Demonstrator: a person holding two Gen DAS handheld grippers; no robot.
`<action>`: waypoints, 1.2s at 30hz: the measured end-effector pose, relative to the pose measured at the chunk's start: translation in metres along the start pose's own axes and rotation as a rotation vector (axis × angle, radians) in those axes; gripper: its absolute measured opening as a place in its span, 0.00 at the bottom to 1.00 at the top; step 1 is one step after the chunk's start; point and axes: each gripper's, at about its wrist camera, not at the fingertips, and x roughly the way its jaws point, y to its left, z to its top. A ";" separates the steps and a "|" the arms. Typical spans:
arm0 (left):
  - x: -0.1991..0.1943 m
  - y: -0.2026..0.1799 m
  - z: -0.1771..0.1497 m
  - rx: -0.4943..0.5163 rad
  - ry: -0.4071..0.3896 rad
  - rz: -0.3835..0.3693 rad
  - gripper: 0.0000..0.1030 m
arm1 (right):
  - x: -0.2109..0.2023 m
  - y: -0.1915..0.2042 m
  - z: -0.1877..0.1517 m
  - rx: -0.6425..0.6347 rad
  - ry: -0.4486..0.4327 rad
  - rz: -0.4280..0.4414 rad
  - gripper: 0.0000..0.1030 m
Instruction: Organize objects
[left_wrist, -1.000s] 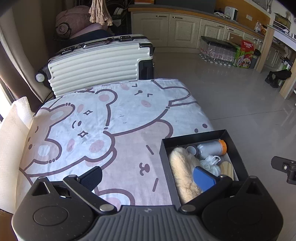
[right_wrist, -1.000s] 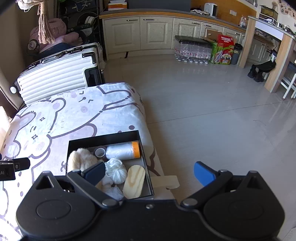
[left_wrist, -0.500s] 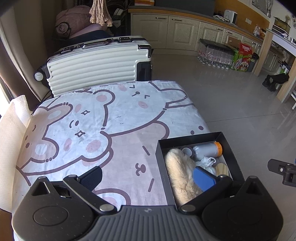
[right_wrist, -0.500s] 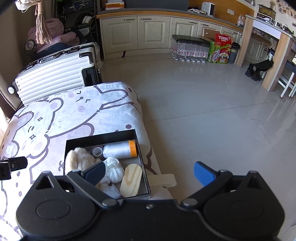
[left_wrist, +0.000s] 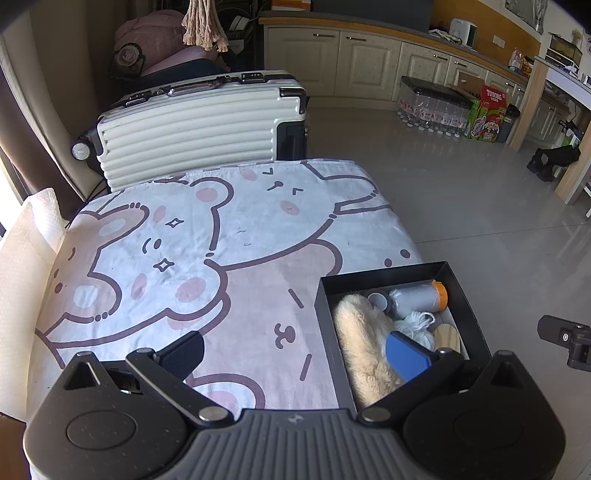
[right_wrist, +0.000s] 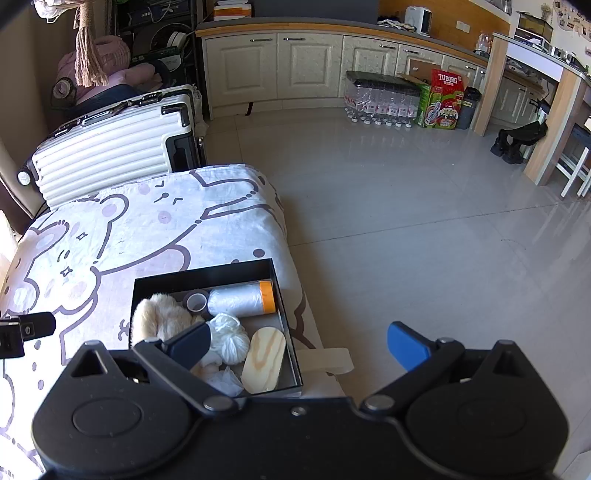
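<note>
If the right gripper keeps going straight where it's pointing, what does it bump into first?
Probably nothing soon: the right gripper, jaws open, points past the black box toward bare floor. Its left finger overlaps the box, though depth is unclear.

1. The black box (right_wrist: 207, 273) holds a cream fluffy piece (right_wrist: 159, 317), a white ball of string (right_wrist: 229, 338), a pale wood-grain oval (right_wrist: 264, 360) and a translucent white roll (right_wrist: 240, 301) with an orange end.
2. The blanket (left_wrist: 207, 236) is white and pale pink, patterned with cartoon bears outlined in dark mauve.
3. The suitcase (left_wrist: 192, 125) is ribbed off-white with black trim.
4. Each gripper has one blue pad (right_wrist: 408, 349) and one black pad (left_wrist: 183, 354).
5. The floor (right_wrist: 424, 229) is glossy grey tile.
</note>
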 end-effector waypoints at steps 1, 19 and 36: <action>0.000 0.000 0.000 0.000 0.000 0.000 1.00 | 0.000 0.000 0.000 -0.001 -0.001 0.002 1.00; 0.001 0.000 -0.001 0.002 0.001 0.001 1.00 | 0.000 0.004 0.000 -0.010 -0.008 0.004 1.00; 0.000 -0.001 -0.004 0.011 0.001 0.004 1.00 | -0.001 0.007 0.001 -0.016 -0.014 0.005 1.00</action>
